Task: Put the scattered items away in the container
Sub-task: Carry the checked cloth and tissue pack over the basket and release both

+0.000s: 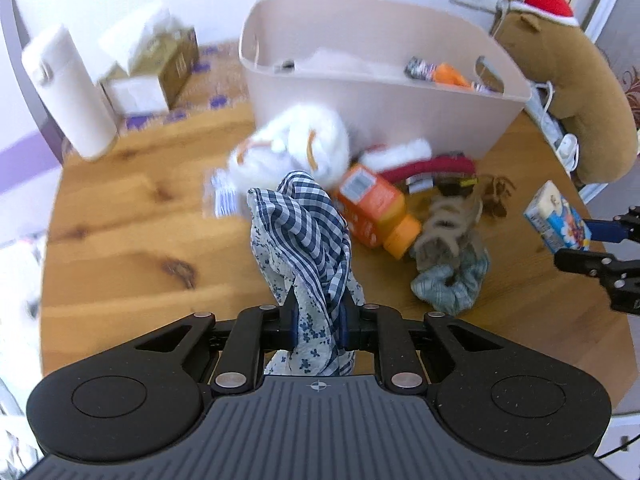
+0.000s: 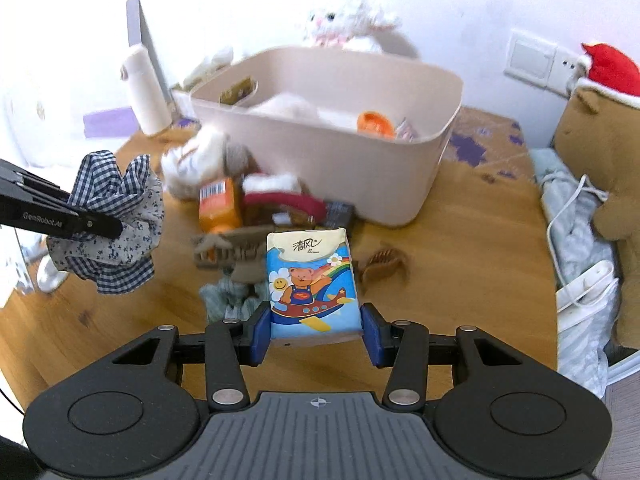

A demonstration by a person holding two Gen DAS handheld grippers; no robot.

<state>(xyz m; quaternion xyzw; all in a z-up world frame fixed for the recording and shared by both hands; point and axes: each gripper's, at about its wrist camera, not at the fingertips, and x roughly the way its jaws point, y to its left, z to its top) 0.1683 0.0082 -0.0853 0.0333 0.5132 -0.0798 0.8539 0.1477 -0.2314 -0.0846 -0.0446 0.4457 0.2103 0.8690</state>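
Note:
My left gripper [image 1: 316, 314] is shut on a blue-checked and flowered fabric scrunchie [image 1: 304, 232], held above the wooden table [image 1: 120, 248]. In the right wrist view the same scrunchie [image 2: 112, 224] hangs at the left from the left gripper [image 2: 116, 226]. My right gripper [image 2: 316, 330] is shut on a tissue pack [image 2: 310, 280] printed with a cartoon bear; that tissue pack [image 1: 556, 216] shows at the right edge of the left wrist view. The beige tub [image 1: 372, 96] [image 2: 360, 168] stands at the back of the table with an orange item and small packets inside.
In front of the tub lie a white plush [image 1: 296, 144], an orange bottle [image 1: 376, 212], a red-and-white band [image 1: 424, 164], a brown hair claw [image 1: 448, 224] and a grey-green scrunchie [image 1: 452, 284]. A white flask [image 1: 68, 92] and tissue box [image 1: 156, 64] stand left, a brown plush [image 1: 576, 96] right.

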